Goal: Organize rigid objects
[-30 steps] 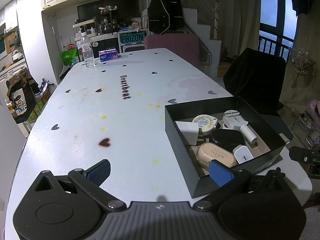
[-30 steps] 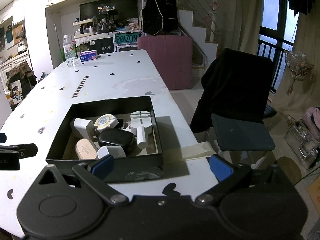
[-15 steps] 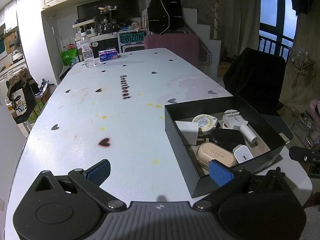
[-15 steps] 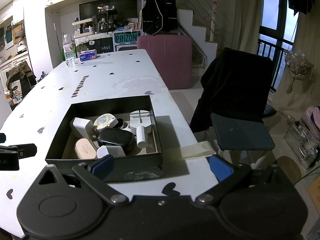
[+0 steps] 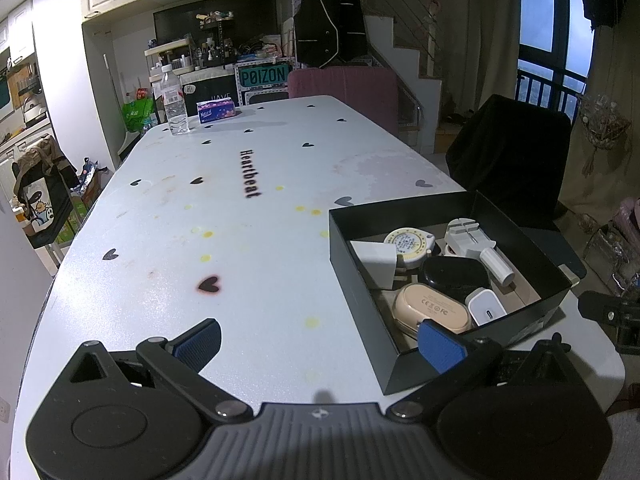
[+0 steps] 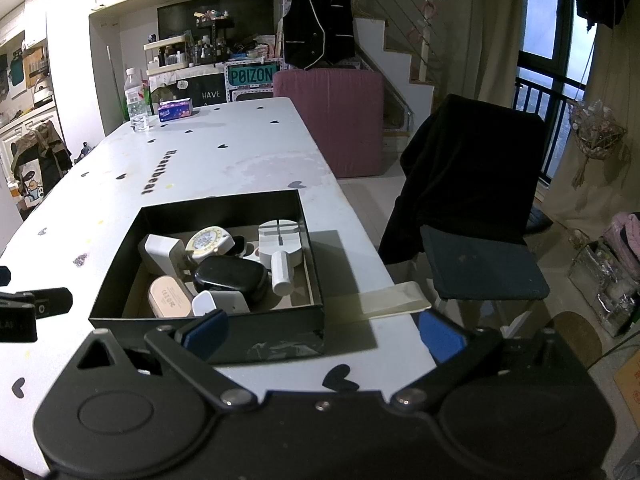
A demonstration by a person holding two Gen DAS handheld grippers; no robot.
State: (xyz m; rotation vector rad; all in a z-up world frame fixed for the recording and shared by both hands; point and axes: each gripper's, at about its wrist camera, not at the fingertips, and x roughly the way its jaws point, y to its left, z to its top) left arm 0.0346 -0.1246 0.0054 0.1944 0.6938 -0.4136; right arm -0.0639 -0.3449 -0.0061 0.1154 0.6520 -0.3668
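Black box (image 6: 208, 322) of small objects sits at the table's (image 5: 260, 280) near right corner, bare tabletop stretching leftward. It lies just ahead of the right gripper (image 6: 320, 334) and right of the left gripper (image 5: 320, 342), both spread wide and empty. Nothing has shifted since earlier.

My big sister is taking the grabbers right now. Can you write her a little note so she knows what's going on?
Left tongs: open, empty, hovering over the table beside the black box.
Right tongs: open, empty, just in front of the box.
In the box, jumbled together: beige case, black case, round tape measure, white charger, white adapter, white tool.
Done: nothing gripped yet.
Left: probably sorting all of them.
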